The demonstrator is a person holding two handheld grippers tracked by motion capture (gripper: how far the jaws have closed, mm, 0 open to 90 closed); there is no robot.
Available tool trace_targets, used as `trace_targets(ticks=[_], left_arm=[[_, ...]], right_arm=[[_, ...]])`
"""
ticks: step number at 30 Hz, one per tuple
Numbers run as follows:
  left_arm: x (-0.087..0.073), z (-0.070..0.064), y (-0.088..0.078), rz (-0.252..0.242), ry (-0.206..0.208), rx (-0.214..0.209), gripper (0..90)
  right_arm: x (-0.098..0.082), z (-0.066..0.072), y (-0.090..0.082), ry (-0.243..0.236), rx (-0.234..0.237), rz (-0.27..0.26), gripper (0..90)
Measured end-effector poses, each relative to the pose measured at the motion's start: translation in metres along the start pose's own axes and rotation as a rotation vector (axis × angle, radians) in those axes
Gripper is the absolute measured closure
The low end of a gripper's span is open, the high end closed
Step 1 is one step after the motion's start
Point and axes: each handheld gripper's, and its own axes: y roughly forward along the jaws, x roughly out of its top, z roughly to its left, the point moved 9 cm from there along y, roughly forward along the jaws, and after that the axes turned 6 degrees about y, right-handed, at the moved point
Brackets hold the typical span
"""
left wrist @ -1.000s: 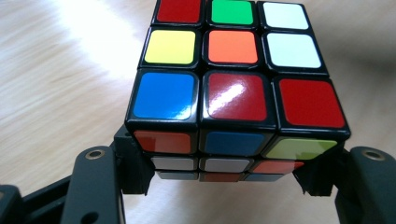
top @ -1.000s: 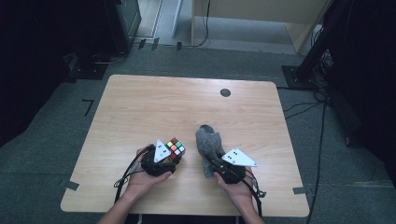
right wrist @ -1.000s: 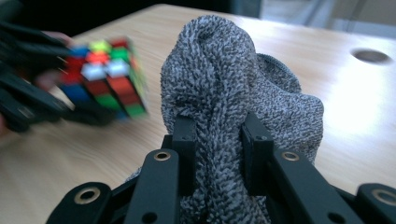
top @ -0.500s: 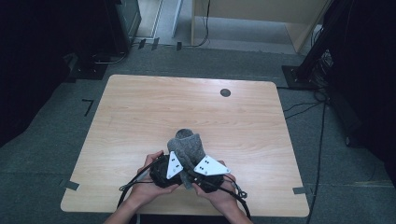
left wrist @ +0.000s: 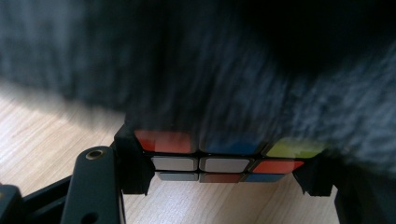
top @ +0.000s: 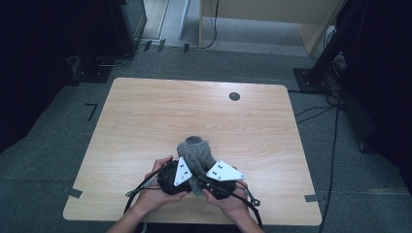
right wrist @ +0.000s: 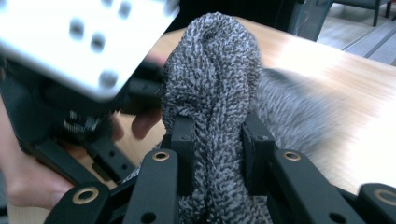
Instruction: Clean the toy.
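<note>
A colour-sticker puzzle cube [left wrist: 219, 164] sits clamped between the jaws of my left gripper [left wrist: 222, 175], just above the wooden table. A grey fuzzy cloth [left wrist: 243, 79] hangs over the cube's far side and top. My right gripper [right wrist: 218, 144] is shut on that cloth [right wrist: 212, 60], bunched into a thick upright roll. In the high view both grippers meet near the table's front edge, left gripper [top: 180, 174] beside right gripper [top: 221, 175], and the cloth [top: 194, 153] drapes over them and hides the cube.
The wooden table [top: 194, 111] has a small black round hole cover [top: 234, 96] at the back right. Black cables [top: 138, 191] trail from the grippers over the front edge. A wooden cabinet [top: 272, 19] and dark stands border the far side.
Both hands have come together at the front middle. The cube, plainly visible a second ago, is now covered by the grey cloth. Little has moved in the last half second.
</note>
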Motion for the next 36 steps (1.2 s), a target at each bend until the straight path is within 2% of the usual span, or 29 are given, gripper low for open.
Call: trace_targets(ticks=[2, 3, 4, 5, 6, 7, 9, 11, 12, 13, 14, 15, 16, 17, 18, 19, 20, 21, 23, 24, 26, 27, 29, 31, 32, 33, 34, 35, 36], left_arm=[[0.000, 0.000, -0.001, -0.005, -0.003, -0.007, 34.4], [-0.001, 0.001, -0.001, -0.010, -0.015, -0.016, 34.4], [-0.001, 0.002, -0.002, -0.013, -0.022, -0.017, 34.4], [0.000, 0.005, -0.004, -0.018, -0.027, -0.008, 34.4], [0.000, 0.005, -0.004, -0.018, -0.027, -0.008, 34.4], [0.002, 0.006, -0.004, -0.024, -0.042, -0.010, 34.4], [0.001, 0.005, -0.003, -0.010, -0.036, -0.006, 34.4], [0.001, 0.002, -0.001, -0.004, -0.033, -0.018, 34.4], [0.002, 0.001, -0.001, -0.010, -0.032, -0.022, 34.4], [0.002, 0.001, -0.001, -0.010, -0.032, -0.022, 34.4], [0.006, 0.000, -0.004, -0.032, -0.050, -0.031, 34.4], [0.006, 0.000, -0.004, -0.032, -0.050, -0.031, 34.4], [0.005, 0.003, -0.005, -0.034, -0.068, -0.029, 34.4], [0.005, 0.003, -0.005, -0.034, -0.068, -0.029, 34.4], [0.003, 0.006, -0.006, -0.044, -0.095, -0.041, 34.4], [0.002, 0.007, -0.005, -0.044, -0.103, -0.036, 34.4], [0.002, 0.007, -0.005, -0.044, -0.103, -0.036, 34.3], [0.002, 0.008, -0.005, -0.045, -0.108, -0.036, 34.3], [0.003, 0.007, -0.004, -0.043, -0.103, -0.035, 34.3], [0.003, 0.007, -0.003, -0.033, -0.093, -0.035, 34.3], [0.003, 0.003, -0.002, -0.028, -0.079, -0.038, 34.3], [0.003, 0.003, -0.002, -0.028, -0.079, -0.038, 34.3], [0.005, 0.001, -0.003, -0.039, -0.076, -0.048, 34.4], [0.006, 0.003, -0.005, -0.044, -0.078, -0.048, 34.3], [0.006, 0.003, -0.005, -0.044, -0.078, -0.048, 34.4], [0.004, 0.004, -0.004, -0.045, -0.081, -0.050, 34.4], [0.004, 0.004, -0.004, -0.045, -0.081, -0.050, 34.4], [0.004, 0.006, -0.004, -0.045, -0.093, -0.054, 34.3], [0.003, 0.006, -0.003, -0.040, -0.095, -0.051, 34.3]], right_arm=[[0.001, -0.006, 0.000, 0.031, 0.001, -0.005, 72.3], [0.001, -0.006, 0.000, 0.031, 0.001, -0.005, 72.3], [0.001, -0.022, -0.004, 0.065, -0.061, -0.006, 72.4], [0.001, -0.031, -0.006, 0.089, -0.077, -0.005, 72.4], [0.001, -0.031, -0.006, 0.089, -0.077, -0.005, 72.4], [0.000, -0.041, -0.011, 0.130, -0.093, -0.007, 72.4], [0.004, -0.036, -0.015, 0.118, -0.065, -0.037, 72.2], [0.009, -0.017, -0.016, 0.065, 0.003, -0.070, 72.1], [0.009, -0.008, -0.013, 0.026, 0.019, -0.062, 72.1], [0.009, -0.008, -0.013, 0.026, 0.019, -0.062, 72.1], [0.005, 0.002, -0.008, -0.013, 0.017, -0.036, 72.3], [0.005, 0.002, -0.008, -0.013, 0.017, -0.036, 72.3], [0.005, -0.003, -0.007, 0.021, 0.029, -0.062, 72.4], [0.006, -0.009, -0.008, 0.049, 0.015, -0.067, 72.6], [0.006, -0.019, -0.009, 0.059, -0.027, -0.065, 72.8], [0.005, -0.028, -0.010, 0.076, -0.066, -0.056, 72.8], [0.005, -0.028, -0.010, 0.076, -0.066, -0.056, 72.8], [0.002, -0.041, -0.013, 0.126, -0.099, -0.049, 72.8], [0.001, -0.039, -0.015, 0.125, -0.092, -0.062, 72.7], [0.003, -0.033, -0.016, 0.107, -0.069, -0.072, 72.6], [0.007, -0.014, -0.015, 0.032, -0.010, -0.090, 72.0], [0.007, -0.005, -0.013, -0.003, -0.005, -0.086, 71.9], [0.006, -0.001, -0.012, -0.019, -0.018, -0.077, 71.9], [0.005, -0.009, -0.010, 0.027, -0.024, -0.091, 72.1], [0.005, -0.009, -0.010, 0.027, -0.024, -0.091, 72.1], [0.003, -0.028, -0.012, 0.071, -0.088, -0.082, 72.5], [0.003, -0.028, -0.012, 0.071, -0.088, -0.082, 72.5], [0.001, -0.044, -0.017, 0.119, -0.135, -0.076, 72.5], [0.001, -0.046, -0.019, 0.129, -0.140, -0.084, 72.4]])
